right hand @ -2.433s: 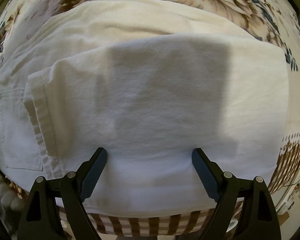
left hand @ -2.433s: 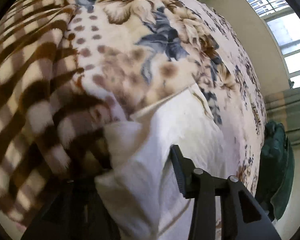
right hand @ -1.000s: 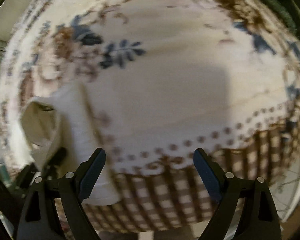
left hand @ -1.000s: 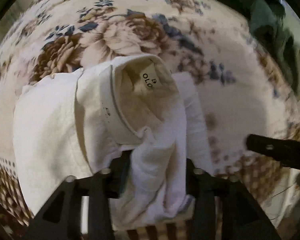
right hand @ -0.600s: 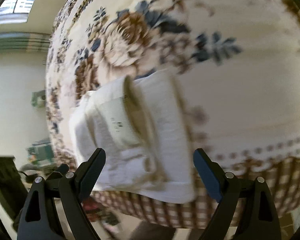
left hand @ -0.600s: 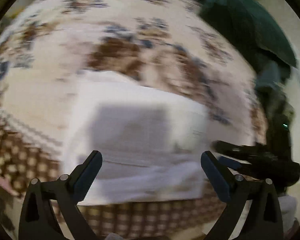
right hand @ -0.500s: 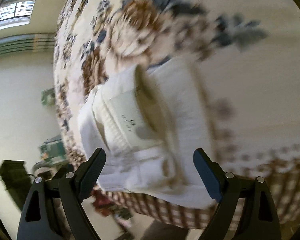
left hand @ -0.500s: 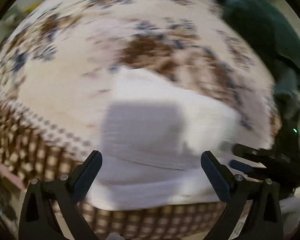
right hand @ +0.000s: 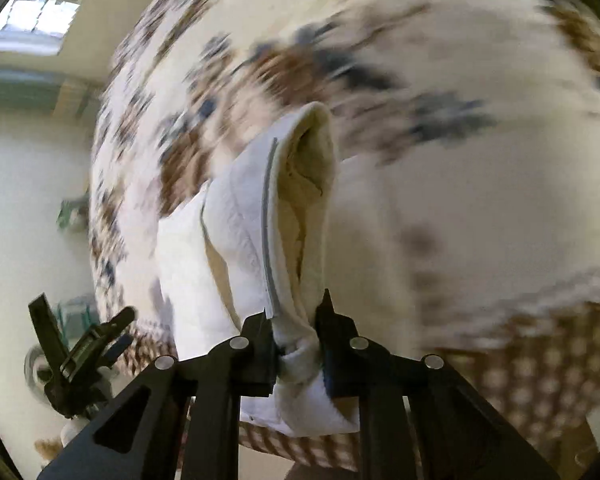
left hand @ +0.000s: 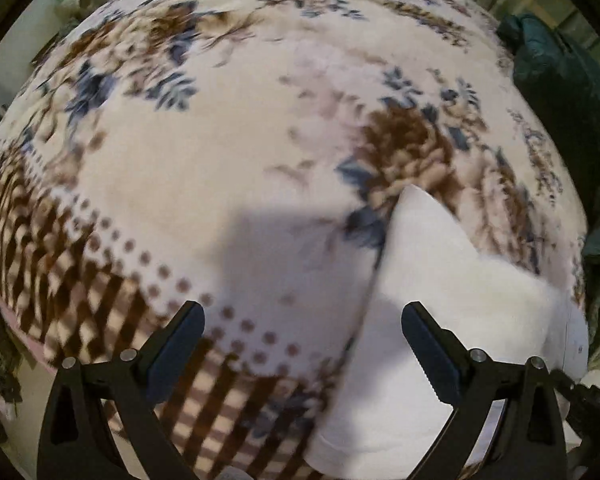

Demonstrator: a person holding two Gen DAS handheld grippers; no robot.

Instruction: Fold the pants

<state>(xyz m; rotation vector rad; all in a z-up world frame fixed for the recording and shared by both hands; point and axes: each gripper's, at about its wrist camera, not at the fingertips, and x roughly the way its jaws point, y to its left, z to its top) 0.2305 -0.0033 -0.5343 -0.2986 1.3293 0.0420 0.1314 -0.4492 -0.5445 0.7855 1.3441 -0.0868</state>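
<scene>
The white pants [left hand: 440, 304] lie folded into a compact bundle on the floral blanket [left hand: 220, 168], at the lower right of the left wrist view. My left gripper [left hand: 302, 340] is open and empty, its right finger over the bundle's left edge. In the right wrist view my right gripper [right hand: 296, 336] is shut on the waistband end of the pants [right hand: 260, 232], whose open waistband shows a cream lining. The left gripper [right hand: 80, 356] also shows at the lower left of that view, open.
The blanket's brown checked border [left hand: 80, 304] hangs over the near bed edge. Dark green clothing [left hand: 560, 92] is piled at the bed's right side. A bright window [right hand: 40, 20] and pale wall lie beyond the bed.
My right gripper, open half a second ago, has closed on the waistband end of the folded pants. My left gripper stays open and has swung left, so the bundle sits further right.
</scene>
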